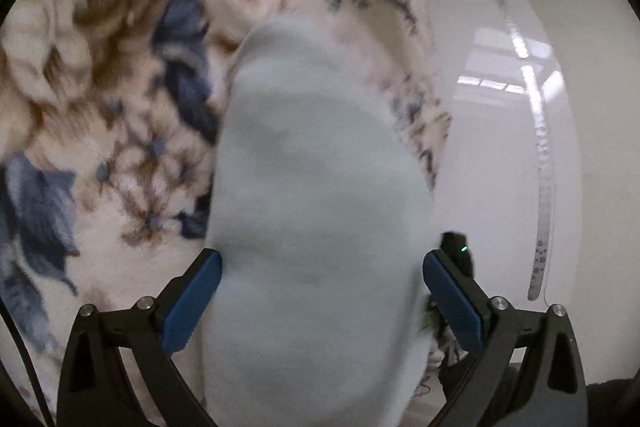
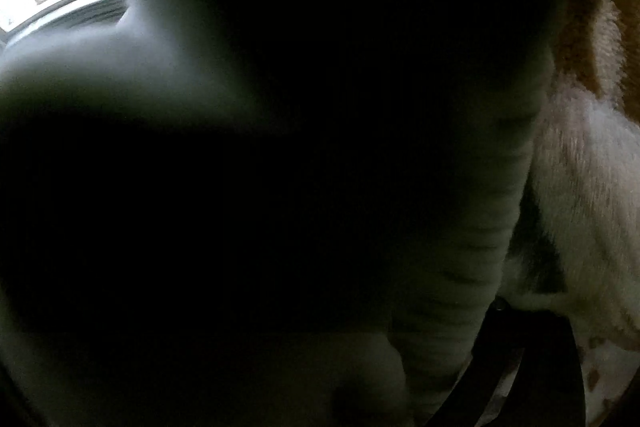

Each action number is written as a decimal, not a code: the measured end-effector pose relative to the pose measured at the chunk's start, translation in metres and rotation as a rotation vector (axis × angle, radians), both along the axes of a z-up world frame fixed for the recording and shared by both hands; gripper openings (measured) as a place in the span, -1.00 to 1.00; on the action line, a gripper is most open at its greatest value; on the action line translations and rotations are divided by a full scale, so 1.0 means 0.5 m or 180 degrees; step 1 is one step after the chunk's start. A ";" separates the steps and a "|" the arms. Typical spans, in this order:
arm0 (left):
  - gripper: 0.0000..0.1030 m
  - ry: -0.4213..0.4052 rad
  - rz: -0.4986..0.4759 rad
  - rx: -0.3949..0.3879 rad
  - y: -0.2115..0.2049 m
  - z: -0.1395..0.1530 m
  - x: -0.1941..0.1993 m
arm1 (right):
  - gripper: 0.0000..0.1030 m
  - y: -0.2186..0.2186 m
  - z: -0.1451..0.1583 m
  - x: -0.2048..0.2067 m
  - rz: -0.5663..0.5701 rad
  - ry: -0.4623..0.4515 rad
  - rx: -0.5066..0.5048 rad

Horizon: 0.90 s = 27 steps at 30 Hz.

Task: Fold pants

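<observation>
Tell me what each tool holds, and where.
Light blue pants hang between the left tool's spread pads; no clamp shows. The right view is smothered by dark cloth, so its hold cannot be told.

The left wrist view looks down along its fingers, close over pale pants on a floral blanket. The right wrist view is pressed against dark fabric; both share the blanket.

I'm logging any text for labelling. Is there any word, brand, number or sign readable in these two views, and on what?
None can be read.
Pale pants: no label shows.
Floral blanket: pattern only, blurred.
Left gripper: no markings.
Right wrist view: mostly dark, fabric covers the lens.
</observation>
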<state>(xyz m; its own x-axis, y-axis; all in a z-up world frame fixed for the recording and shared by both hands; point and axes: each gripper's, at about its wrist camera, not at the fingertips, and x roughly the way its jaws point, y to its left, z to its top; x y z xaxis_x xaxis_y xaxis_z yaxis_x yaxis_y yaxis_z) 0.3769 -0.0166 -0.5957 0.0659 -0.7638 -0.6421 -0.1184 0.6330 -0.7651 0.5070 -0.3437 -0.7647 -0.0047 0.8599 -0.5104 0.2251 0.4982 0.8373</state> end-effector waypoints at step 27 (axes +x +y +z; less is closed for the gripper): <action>0.99 -0.0073 -0.0304 -0.0878 -0.001 0.181 0.142 | 0.68 0.198 0.224 0.041 -0.0651 -0.0641 0.0126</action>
<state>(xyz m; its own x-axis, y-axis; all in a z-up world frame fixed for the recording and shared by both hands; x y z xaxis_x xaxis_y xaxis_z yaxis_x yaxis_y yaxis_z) 0.4480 -0.0173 -0.5050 -0.0026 -0.9127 -0.4085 -0.0488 0.4081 -0.9116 0.5273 -0.2446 -0.6526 0.2690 0.8518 -0.4496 0.1449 0.4257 0.8932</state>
